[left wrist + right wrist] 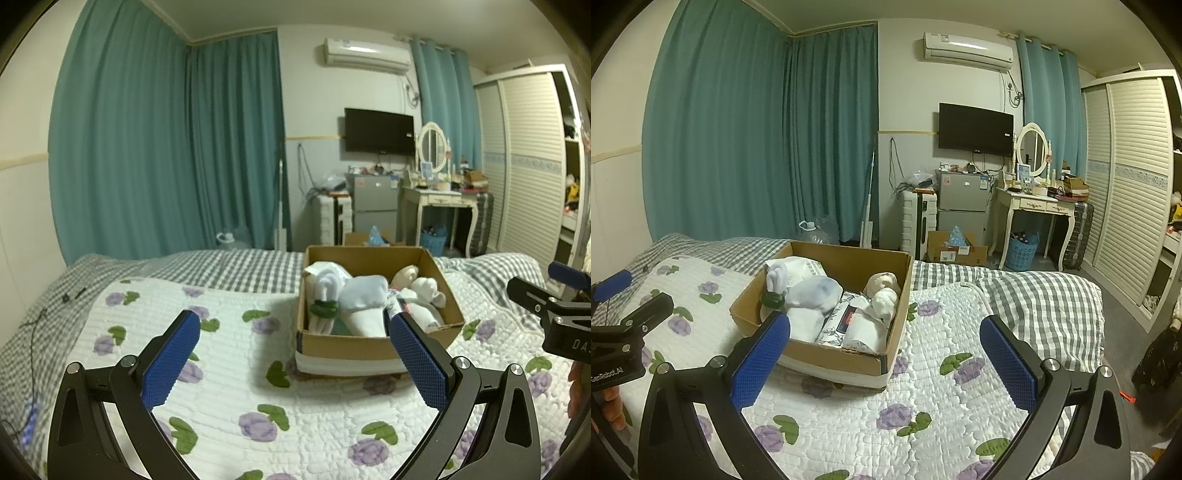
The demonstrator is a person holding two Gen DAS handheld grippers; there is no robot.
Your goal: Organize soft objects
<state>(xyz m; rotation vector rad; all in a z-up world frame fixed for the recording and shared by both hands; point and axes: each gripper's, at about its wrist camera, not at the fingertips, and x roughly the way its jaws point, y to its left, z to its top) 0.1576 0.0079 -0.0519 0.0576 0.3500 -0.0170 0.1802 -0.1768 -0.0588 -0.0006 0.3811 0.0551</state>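
Several rolled socks (364, 295), box-wall (347, 347) hidden

Left gripper (613, 354) body: white lettering, reads roughly "GenRobot.AI", first letters cut off.
Right gripper (565, 332) body: white letters "DA", remainder out of frame.
Packet in cardboard box (849, 317): label illegible.

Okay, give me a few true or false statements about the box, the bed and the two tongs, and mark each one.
1. The cardboard box sits on the flowered quilt. True.
2. The left tongs grip a sock. False: open, empty.
3. The box is empty. False: it holds rolled socks and other soft items.
4. The right tongs are open. True.
5. The television shows a picture. False: its screen is dark.
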